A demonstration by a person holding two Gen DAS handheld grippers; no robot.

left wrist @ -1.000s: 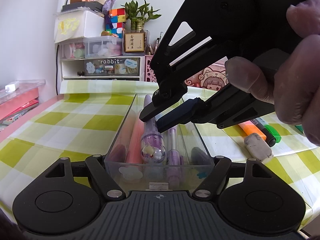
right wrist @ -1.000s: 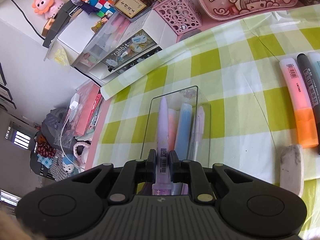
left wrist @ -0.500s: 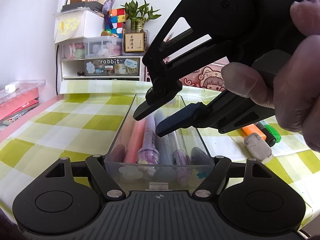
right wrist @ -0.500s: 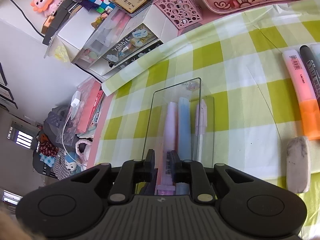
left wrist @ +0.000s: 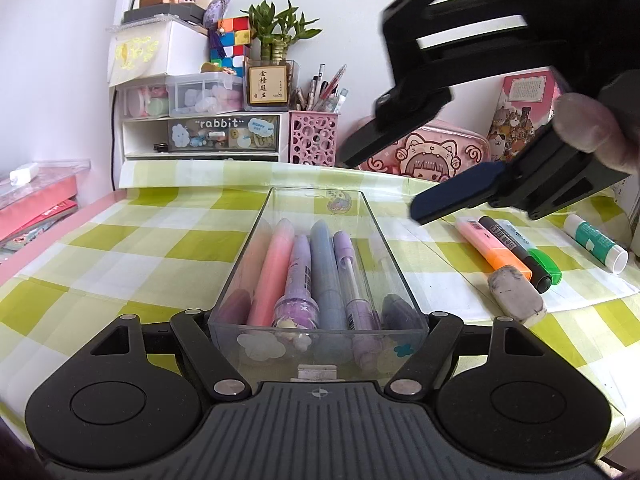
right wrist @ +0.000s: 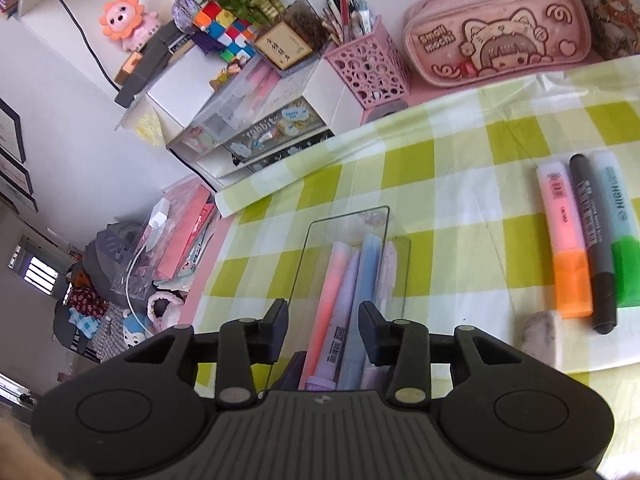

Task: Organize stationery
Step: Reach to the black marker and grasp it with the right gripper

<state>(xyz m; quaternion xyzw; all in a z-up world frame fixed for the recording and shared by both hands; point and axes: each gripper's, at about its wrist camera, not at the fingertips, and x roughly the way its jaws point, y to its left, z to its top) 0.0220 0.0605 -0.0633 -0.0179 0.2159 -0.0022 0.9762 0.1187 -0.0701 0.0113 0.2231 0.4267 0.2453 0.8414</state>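
Note:
A clear plastic tray lies lengthwise on the checked cloth and holds several pens, among them a purple pen lying flat between a pink one and a blue one. My left gripper is shut on the tray's near end, one finger against each side wall. My right gripper hangs above the tray's far right corner. Its jaws are opening and nothing is between them. In the right wrist view the right gripper looks down on the purple pen in the tray.
Right of the tray lie a pink-orange highlighter, a black marker, a green highlighter, a grey eraser and a glue stick. A pink pencil case, pink pen holder and drawer unit line the back.
My right gripper has let go of the purple pen, which now lies in the tray. It has opened and lifted away up and to the right. The left gripper has kept still.

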